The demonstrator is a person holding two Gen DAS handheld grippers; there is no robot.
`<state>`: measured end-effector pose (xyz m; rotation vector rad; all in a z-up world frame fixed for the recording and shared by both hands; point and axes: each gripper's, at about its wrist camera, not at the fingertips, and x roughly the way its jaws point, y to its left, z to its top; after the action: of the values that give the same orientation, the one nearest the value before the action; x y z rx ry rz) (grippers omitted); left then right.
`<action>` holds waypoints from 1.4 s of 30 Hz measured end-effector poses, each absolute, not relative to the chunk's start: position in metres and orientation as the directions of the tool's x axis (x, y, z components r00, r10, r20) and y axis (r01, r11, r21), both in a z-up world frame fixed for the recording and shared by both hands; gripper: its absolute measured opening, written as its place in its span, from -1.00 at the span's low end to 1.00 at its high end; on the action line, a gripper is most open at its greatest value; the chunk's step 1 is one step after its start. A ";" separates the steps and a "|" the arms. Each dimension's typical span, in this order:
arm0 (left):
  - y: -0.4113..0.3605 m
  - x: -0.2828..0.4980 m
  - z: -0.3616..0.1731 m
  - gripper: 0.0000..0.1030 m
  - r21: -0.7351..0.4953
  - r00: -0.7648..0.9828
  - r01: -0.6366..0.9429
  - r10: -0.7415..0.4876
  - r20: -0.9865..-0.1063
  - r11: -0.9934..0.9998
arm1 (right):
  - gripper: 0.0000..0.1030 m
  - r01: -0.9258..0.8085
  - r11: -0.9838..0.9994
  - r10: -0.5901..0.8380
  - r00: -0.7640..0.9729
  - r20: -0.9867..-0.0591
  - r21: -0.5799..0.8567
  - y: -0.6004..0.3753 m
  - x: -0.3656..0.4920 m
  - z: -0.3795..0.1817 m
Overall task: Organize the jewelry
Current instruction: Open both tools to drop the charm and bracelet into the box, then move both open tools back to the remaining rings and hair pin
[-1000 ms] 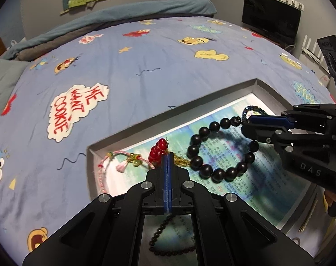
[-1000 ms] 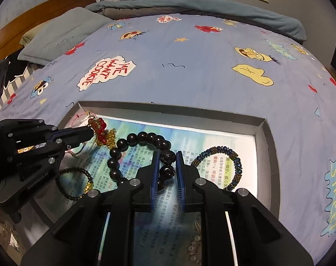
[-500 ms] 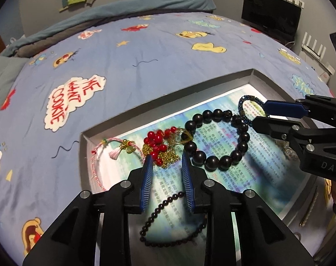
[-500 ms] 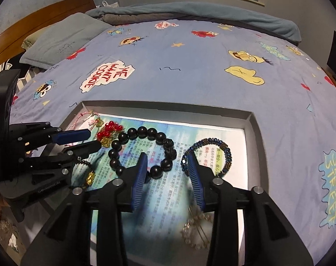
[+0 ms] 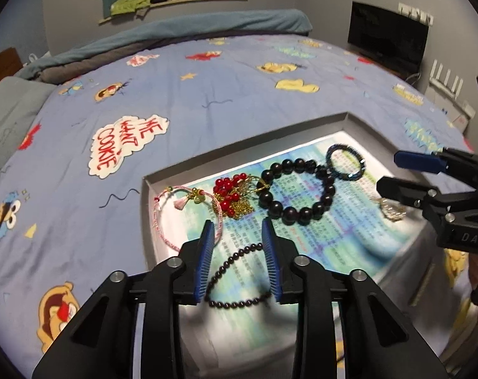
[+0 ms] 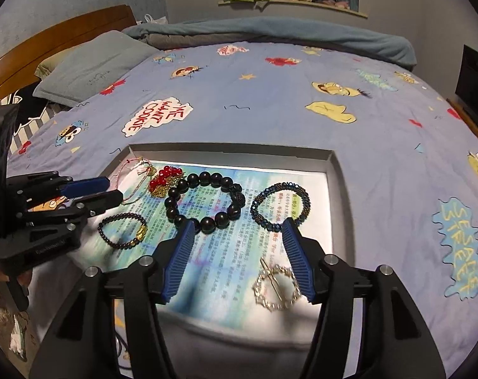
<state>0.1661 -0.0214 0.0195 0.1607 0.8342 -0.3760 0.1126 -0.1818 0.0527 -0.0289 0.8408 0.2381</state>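
A grey tray [image 5: 239,154] [image 6: 226,150] lined with printed paper lies on the bed. In it rest a pink cord bracelet [image 5: 157,221], a red-bead and gold-chain piece [image 5: 228,189] [image 6: 163,178], a large black bead bracelet [image 5: 290,213] [image 6: 206,223], a blue beaded bracelet [image 5: 329,161] [image 6: 306,200], a thin dark bracelet with a gold charm [image 5: 239,251] [image 6: 141,233] and a silver bracelet [image 6: 277,306]. My left gripper [image 5: 237,222] [image 6: 114,188] hovers over the tray's left part, jaws opening, gripping nothing. My right gripper [image 6: 238,222] [image 5: 388,173] hovers near the black beads, jaws opening, also gripping nothing.
The tray sits on a blue cartoon-print bedsheet [image 6: 270,104]. A grey pillow [image 6: 93,66] and wooden headboard [image 6: 59,41] lie at the left, a rolled blanket [image 6: 270,34] at the back. A dark screen [image 5: 387,41] stands at the right.
Both grippers went from shut to open and drew back and up. The left let go of the red-bead piece, the right let go of the black bead bracelet; both pieces now lie in the tray.
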 end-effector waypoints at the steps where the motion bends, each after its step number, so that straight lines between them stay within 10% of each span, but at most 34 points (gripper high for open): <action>1: -0.019 0.161 0.023 -0.22 -0.012 0.617 0.385 -0.267 -0.740 0.923 | 0.25 -0.221 0.973 0.194 0.650 -0.735 0.062 -0.182 0.108 0.055; 5: -0.014 0.143 0.032 -0.01 -0.023 0.639 0.382 -0.282 -0.715 0.924 | 0.61 -0.222 0.974 0.188 0.683 -0.706 0.044 -0.186 0.090 0.063; 7: -0.008 0.134 0.035 0.48 -0.016 0.659 0.357 -0.264 -0.704 0.934 | 0.85 -0.218 0.975 0.183 0.699 -0.691 0.038 -0.190 0.080 0.068; 14: 0.011 0.096 0.055 0.71 -0.017 0.729 0.326 -0.263 -0.632 0.945 | 0.89 -0.166 0.986 0.145 0.744 -0.652 0.029 -0.211 0.051 0.079; 42: -0.005 -0.010 -0.017 0.77 -0.009 0.715 0.350 -0.273 -0.644 0.937 | 0.90 -0.205 0.979 0.135 0.699 -0.702 -0.016 -0.217 -0.034 0.010</action>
<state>-0.0104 -0.0047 -0.0170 0.1166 0.6933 -0.3456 -0.0344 -0.2166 0.0105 -0.0956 0.7745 0.1902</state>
